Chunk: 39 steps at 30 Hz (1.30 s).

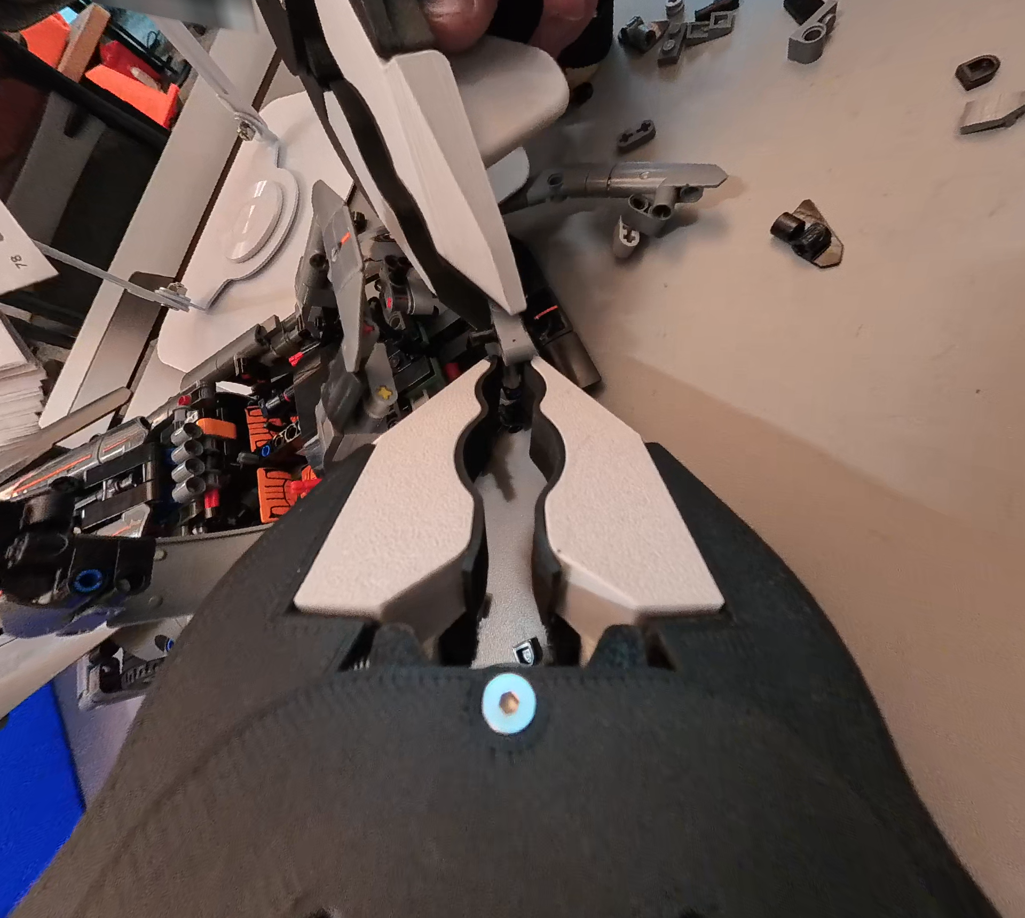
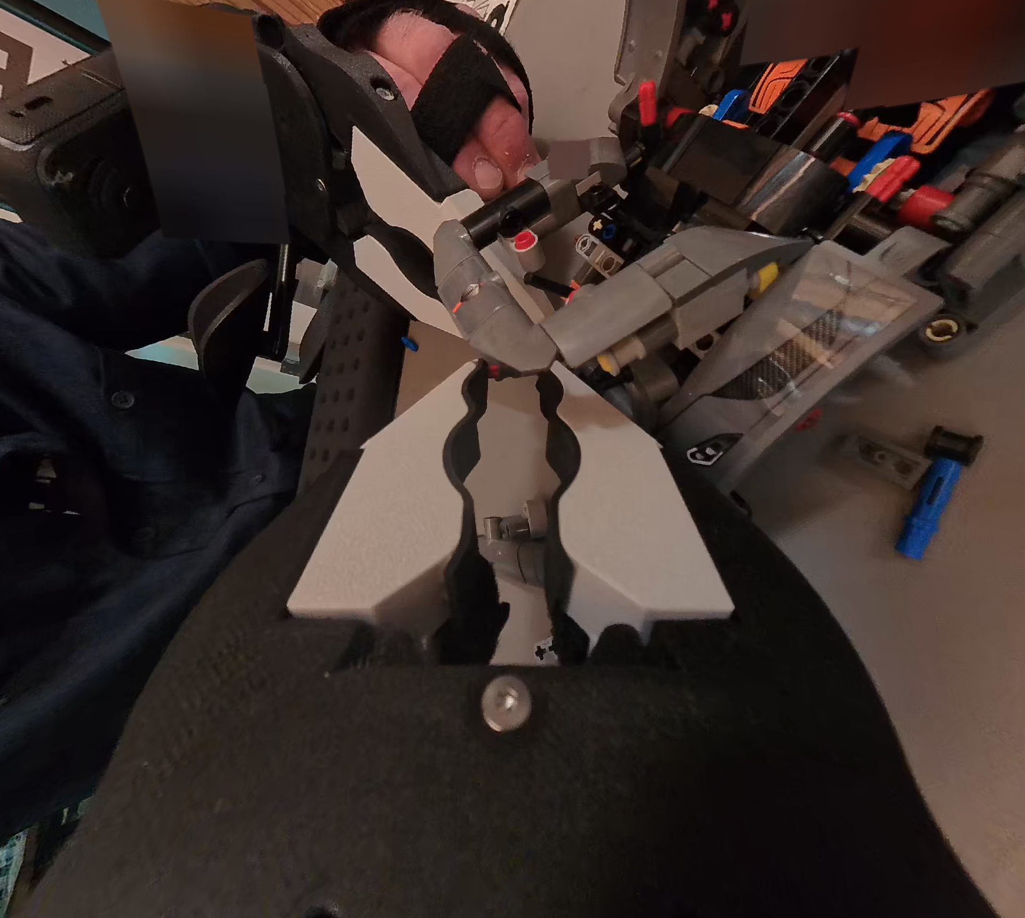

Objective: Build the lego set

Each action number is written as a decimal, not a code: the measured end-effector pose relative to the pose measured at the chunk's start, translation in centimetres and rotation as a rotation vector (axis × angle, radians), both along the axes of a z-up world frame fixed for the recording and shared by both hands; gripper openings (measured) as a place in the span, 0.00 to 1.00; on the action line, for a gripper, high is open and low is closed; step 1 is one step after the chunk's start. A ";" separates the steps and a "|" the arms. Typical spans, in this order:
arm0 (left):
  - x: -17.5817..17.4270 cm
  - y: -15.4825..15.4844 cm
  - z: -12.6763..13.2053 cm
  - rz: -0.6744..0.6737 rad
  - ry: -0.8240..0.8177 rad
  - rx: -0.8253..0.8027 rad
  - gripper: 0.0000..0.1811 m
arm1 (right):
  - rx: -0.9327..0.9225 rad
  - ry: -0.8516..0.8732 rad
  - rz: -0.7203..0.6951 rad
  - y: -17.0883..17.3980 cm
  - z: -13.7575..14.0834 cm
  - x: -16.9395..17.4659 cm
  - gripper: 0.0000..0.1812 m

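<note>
On the bench [image 1: 832, 392], your lego model [image 1: 233, 453] lies partly built, grey and black with orange panels, loose pieces [image 1: 682, 26] scattered well apart from it. Your left tool [image 1: 511, 368] has its tips nearly together at a light grey part of the model; whether it grips, you cannot tell. Your right tool [image 2: 513, 374] sits slightly parted at a grey angled panel [image 2: 499, 320], grip likewise unclear.

The pale table [image 1: 832, 392] carries the big grey lego model [image 1: 233, 447]. To the right of the model, loose grey and black pieces [image 1: 682, 26] lie scattered. A blue pin [image 2: 932, 508] lies near the model.
</note>
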<state>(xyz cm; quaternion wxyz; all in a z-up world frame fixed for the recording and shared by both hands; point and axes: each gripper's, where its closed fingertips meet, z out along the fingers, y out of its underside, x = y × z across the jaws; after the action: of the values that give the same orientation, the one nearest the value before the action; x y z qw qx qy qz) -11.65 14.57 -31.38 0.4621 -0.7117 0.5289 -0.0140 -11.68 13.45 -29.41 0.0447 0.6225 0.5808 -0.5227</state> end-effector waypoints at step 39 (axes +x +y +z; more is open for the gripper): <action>-0.7 0.1 0.8 0.061 -0.282 -0.249 0.02 | 0.057 0.047 -0.074 0.9 1.1 -0.9 0.09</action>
<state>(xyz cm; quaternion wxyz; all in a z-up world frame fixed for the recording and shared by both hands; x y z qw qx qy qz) -12.33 14.63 -30.56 0.4404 -0.7701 0.4312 -0.1648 -12.59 14.34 -28.27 -0.0061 0.6320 0.5731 -0.5217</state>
